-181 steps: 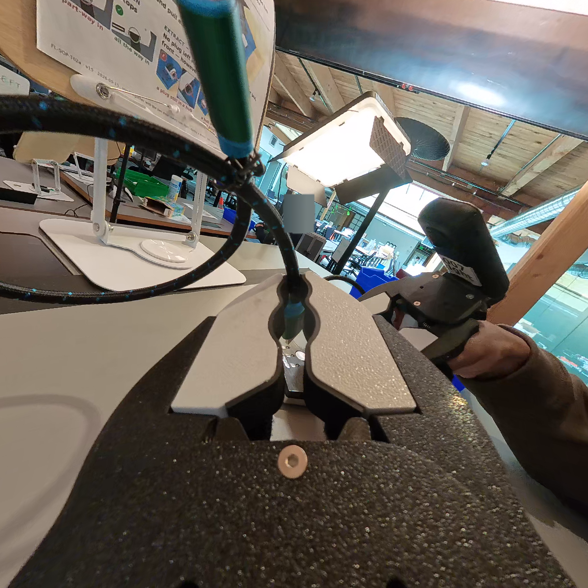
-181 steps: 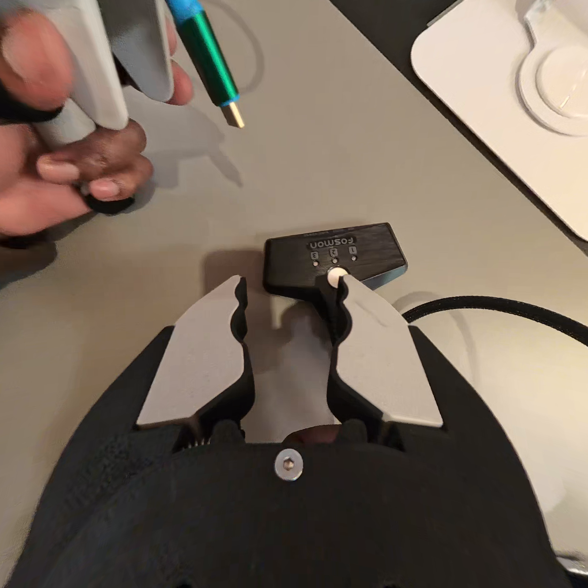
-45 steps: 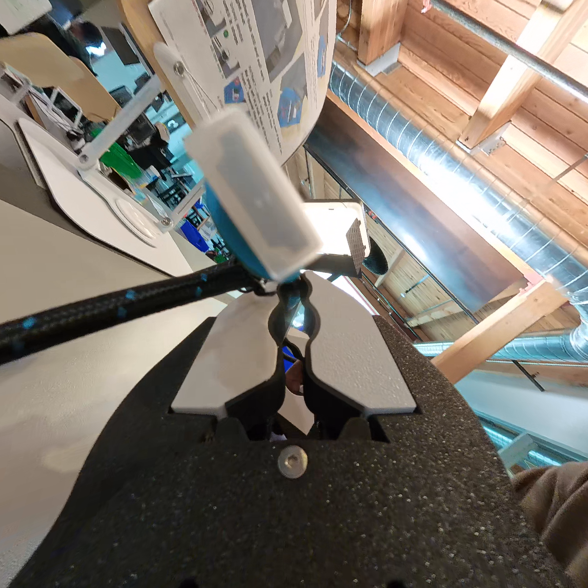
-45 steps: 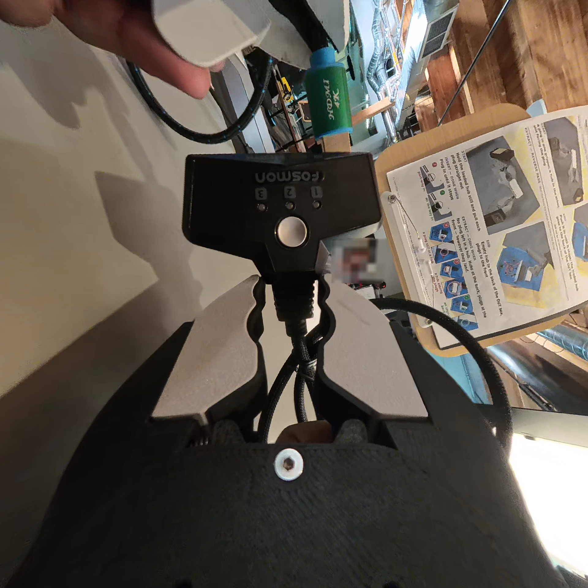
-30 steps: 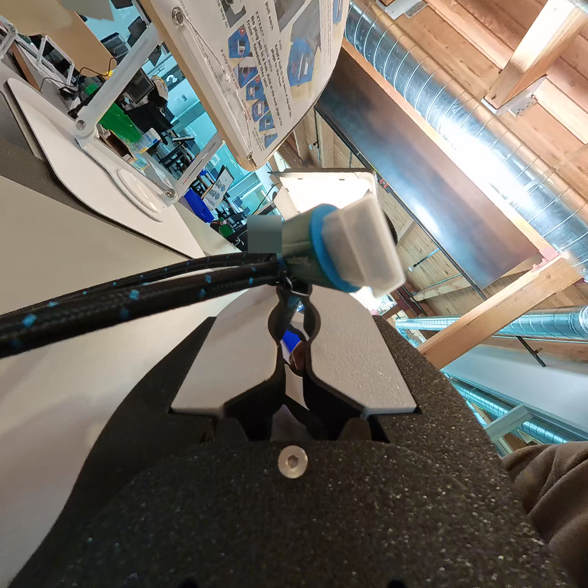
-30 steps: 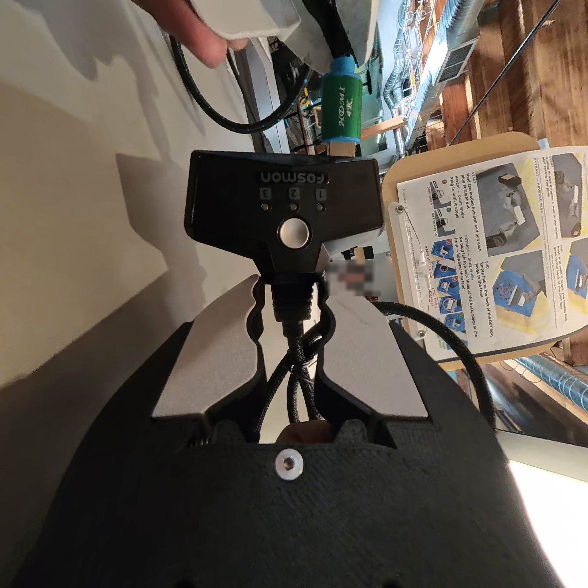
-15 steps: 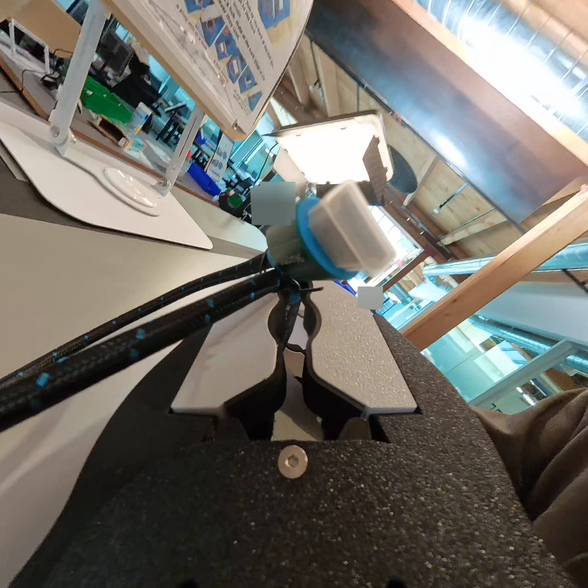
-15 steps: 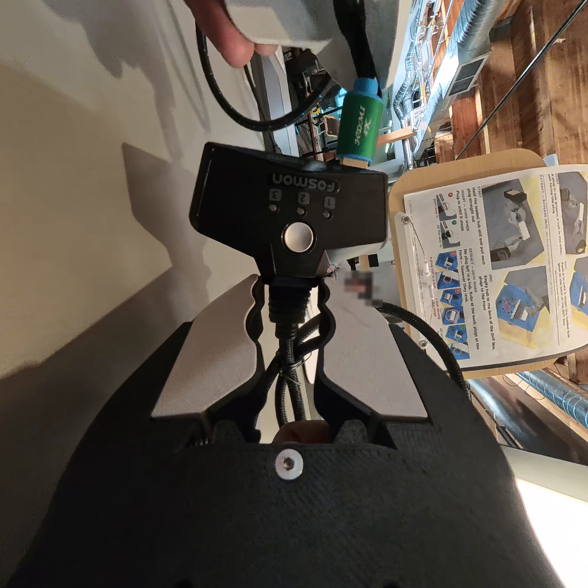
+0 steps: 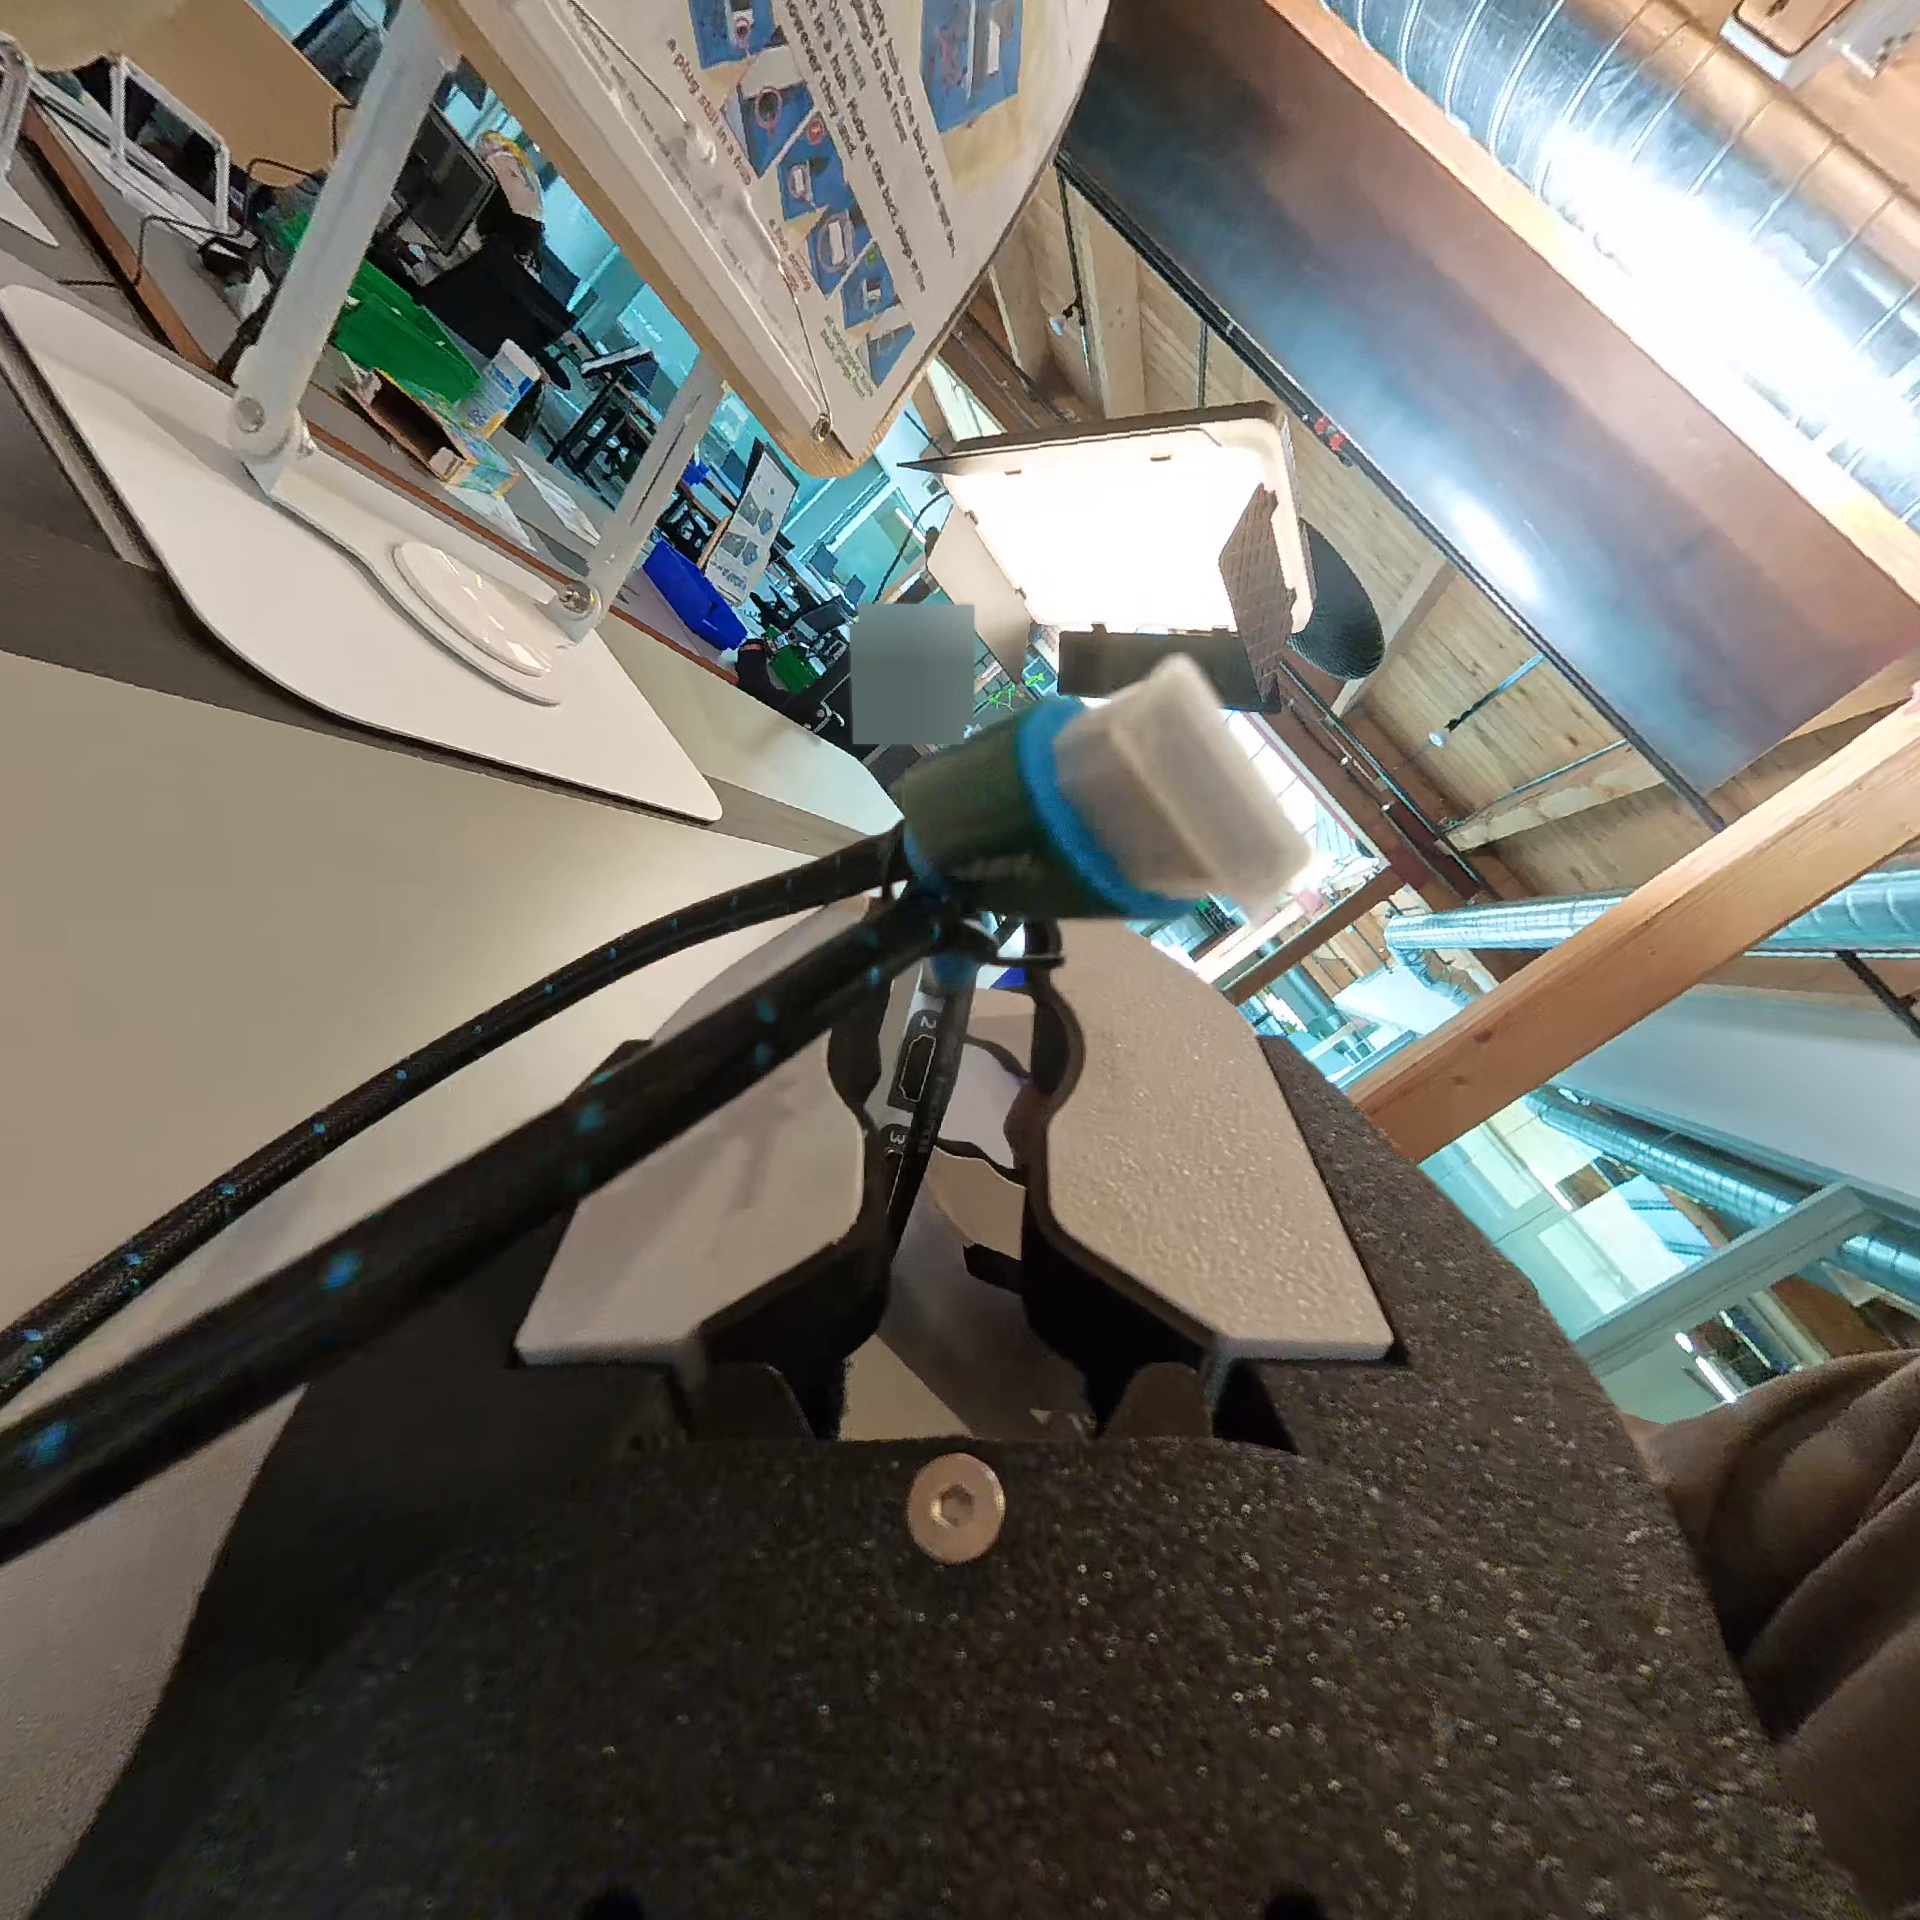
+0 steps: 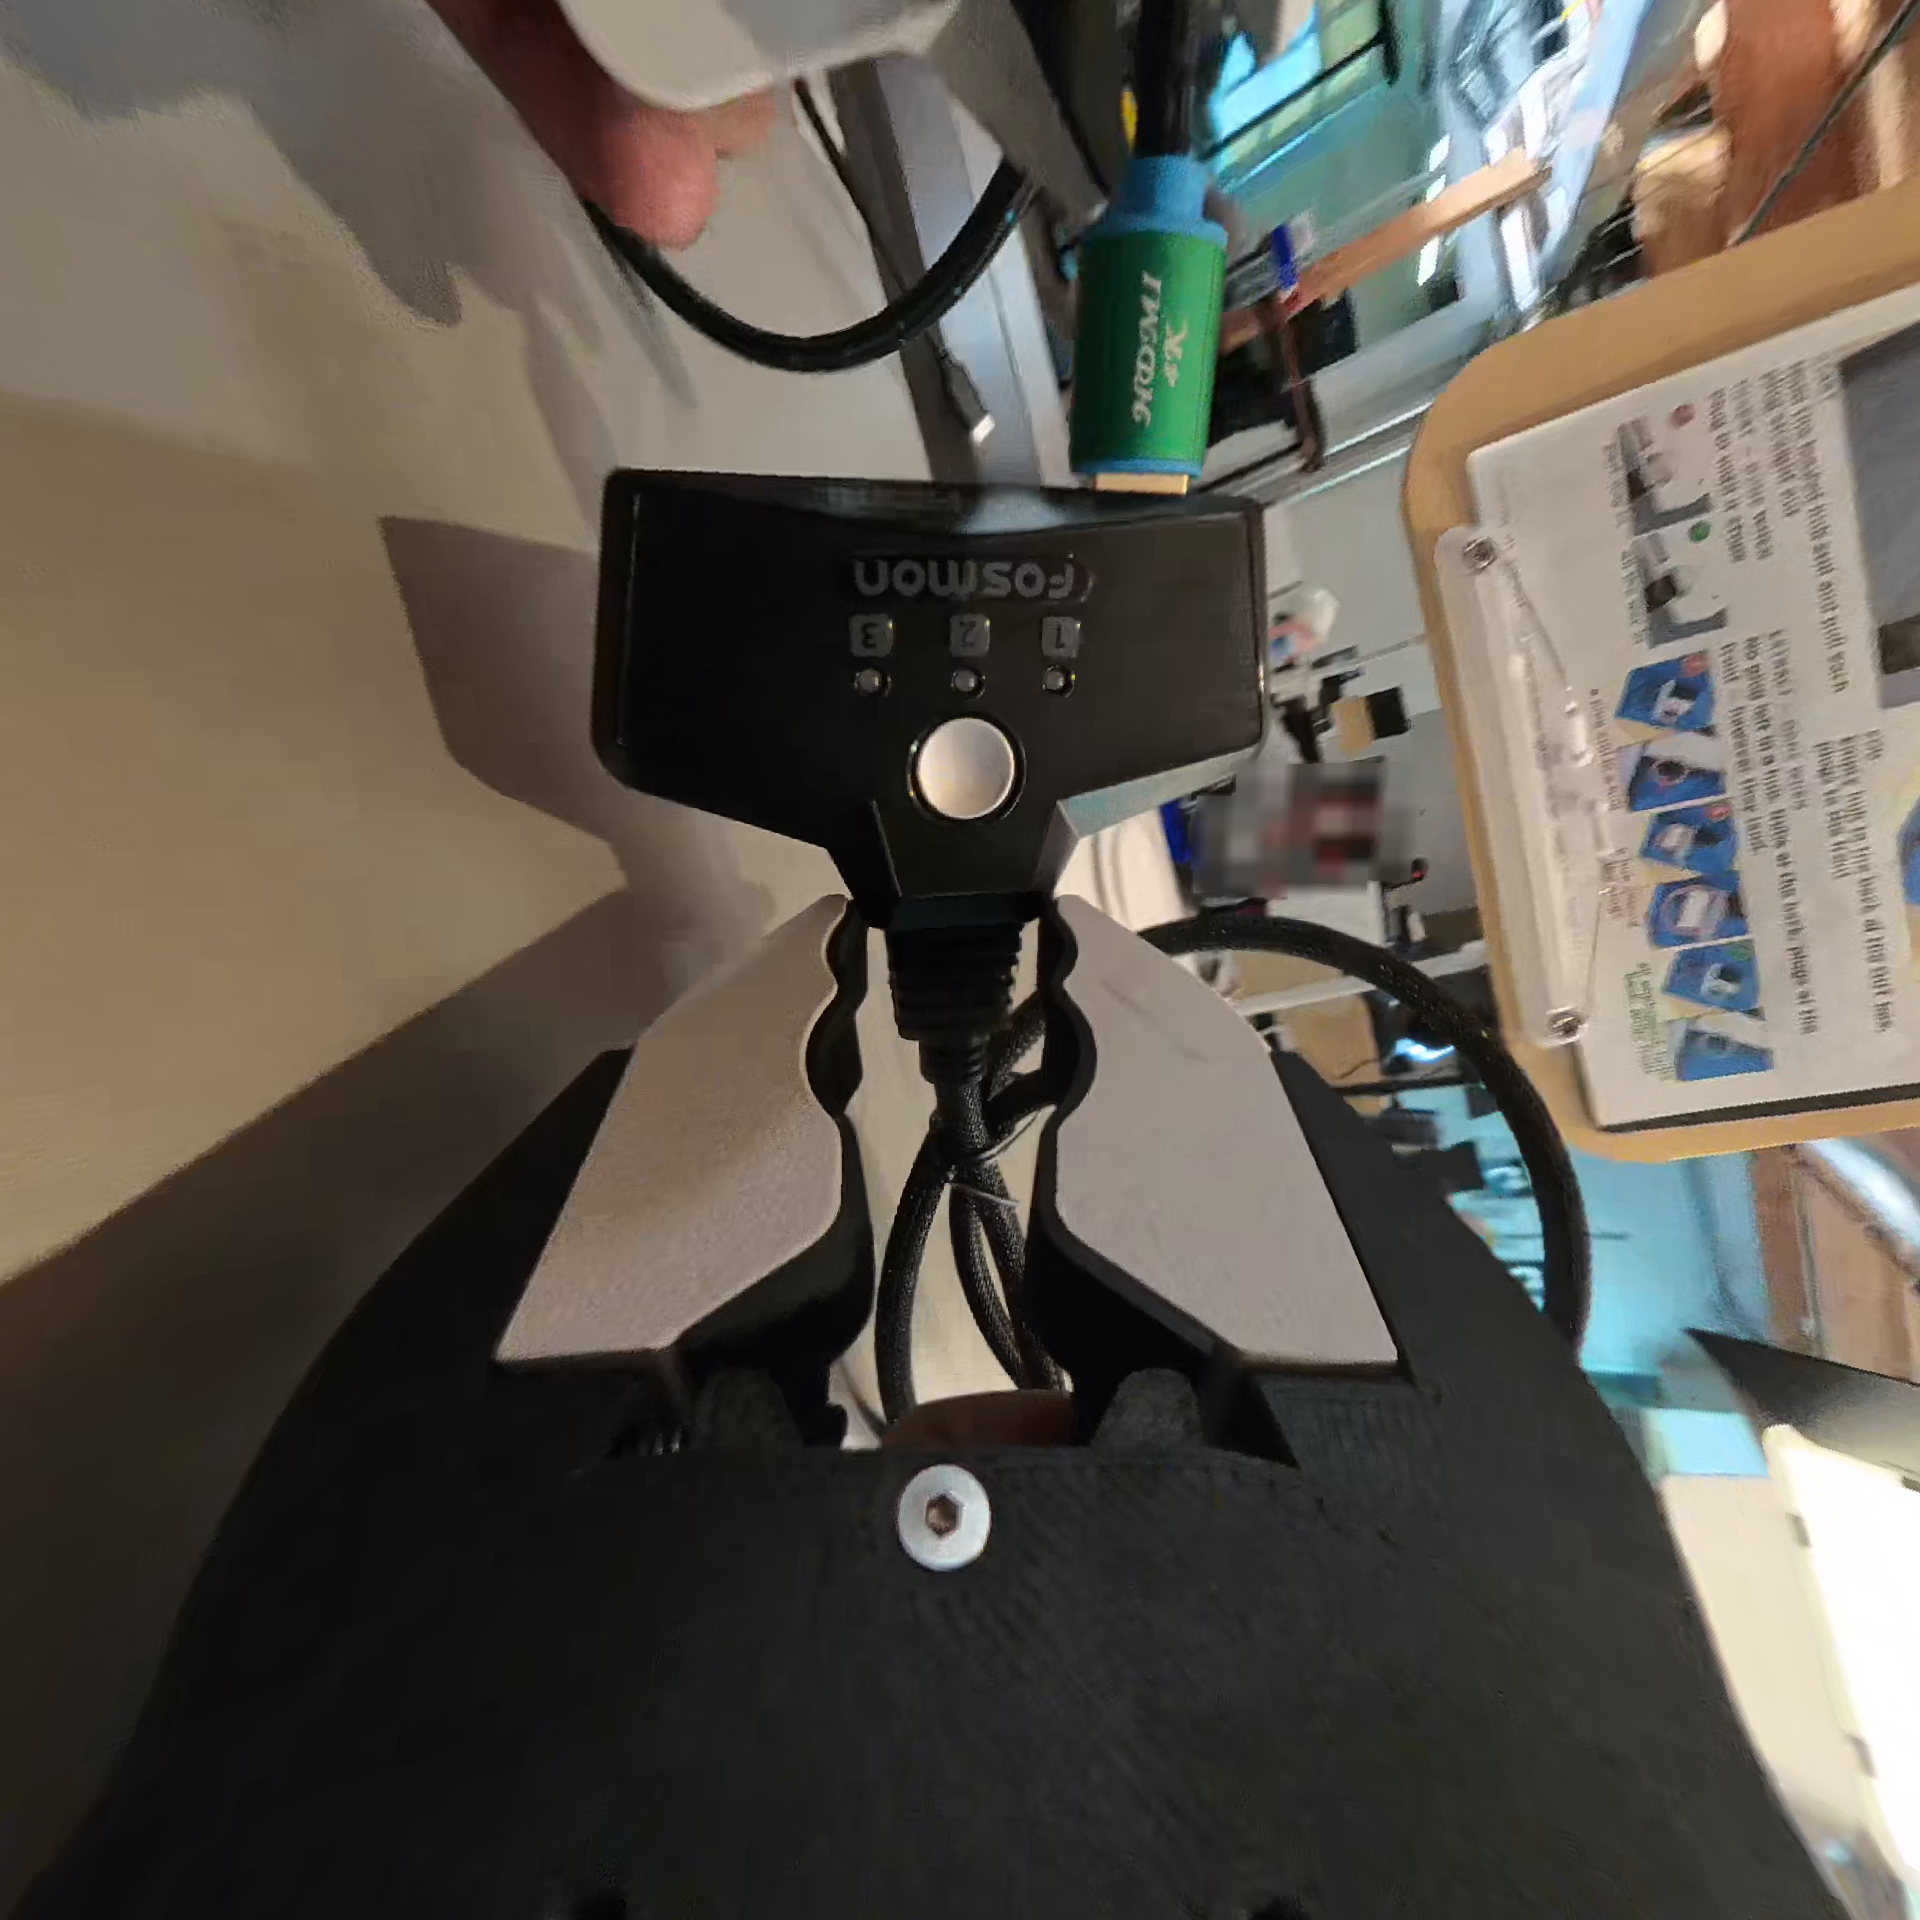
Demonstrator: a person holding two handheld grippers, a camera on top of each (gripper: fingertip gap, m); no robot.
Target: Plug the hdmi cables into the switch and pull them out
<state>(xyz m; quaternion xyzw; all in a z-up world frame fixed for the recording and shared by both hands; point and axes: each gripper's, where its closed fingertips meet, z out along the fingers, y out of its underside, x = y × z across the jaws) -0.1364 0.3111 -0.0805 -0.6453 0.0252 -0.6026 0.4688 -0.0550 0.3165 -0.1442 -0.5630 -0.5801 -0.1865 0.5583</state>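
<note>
My right gripper [image 10: 954,925] is shut on the neck of a black switch box [image 10: 935,665] and holds it up off the table. A green plug [image 10: 1143,353] on a black braided cable sits in the box's far edge, with a little gold tip showing. My left gripper [image 9: 956,1023] stands open. The cable's blue collar [image 9: 951,971] and the box's port edge [image 9: 920,1075] lie between its fingers. A second green plug with a white cap [image 9: 1101,821] hangs just above its fingertips. The left gripper also shows at the top of the right wrist view [image 10: 727,42], with a hand on it.
A white stand base [image 9: 312,582] sits on the grey table [image 9: 260,883] and carries a wooden board with an instruction sheet [image 10: 1683,665]. A lit lamp panel [image 9: 1122,530] stands behind. A brown sleeve [image 9: 1787,1507] is at the lower right. Loops of cable [image 10: 1455,1039] hang beside the right gripper. There is about 11 cm between the tips of the two grippers.
My left jaws, shut on the cable until half a second ago, have opened. The green plug moved down to the box's port. Six seconds ago the box lay on the table and my right gripper was open.
</note>
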